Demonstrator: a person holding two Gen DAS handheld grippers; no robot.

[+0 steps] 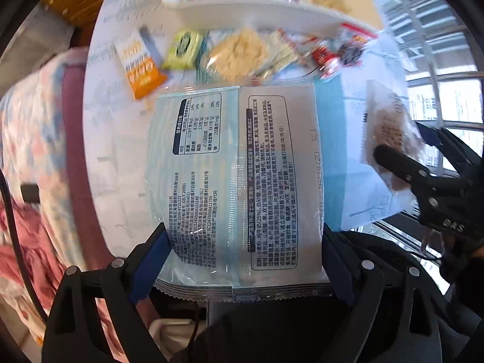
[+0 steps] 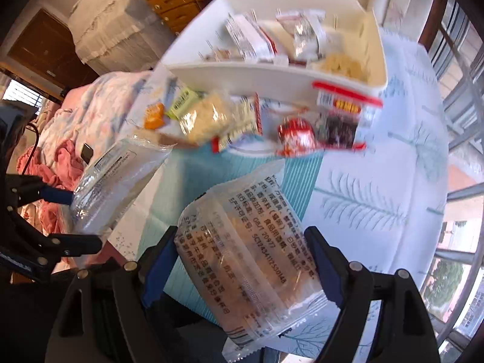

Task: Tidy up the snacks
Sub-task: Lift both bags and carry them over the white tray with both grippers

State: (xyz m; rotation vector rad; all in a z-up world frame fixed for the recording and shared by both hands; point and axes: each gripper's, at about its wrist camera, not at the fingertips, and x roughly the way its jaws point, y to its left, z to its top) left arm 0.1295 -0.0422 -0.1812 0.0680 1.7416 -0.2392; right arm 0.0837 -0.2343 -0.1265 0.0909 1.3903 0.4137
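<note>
Table (image 2: 378, 181) under patterned cloth, bearing white bin (image 2: 379, 60) partly filled with snacks; loose packets (image 2: 205, 118) heaped against its near wall, blocking a low approach. Left gripper (image 1: 242, 242) clenched on blue-striped packet (image 1: 236, 175), held flat and raised above the table. Right gripper (image 2: 242, 266) clenched on clear wafer packet (image 2: 248, 257), likewise raised, probably for carrying over the heap into the bin.

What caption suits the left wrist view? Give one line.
Left tongs grip a blue-white snack packet above loose snacks and a white bin.
</note>
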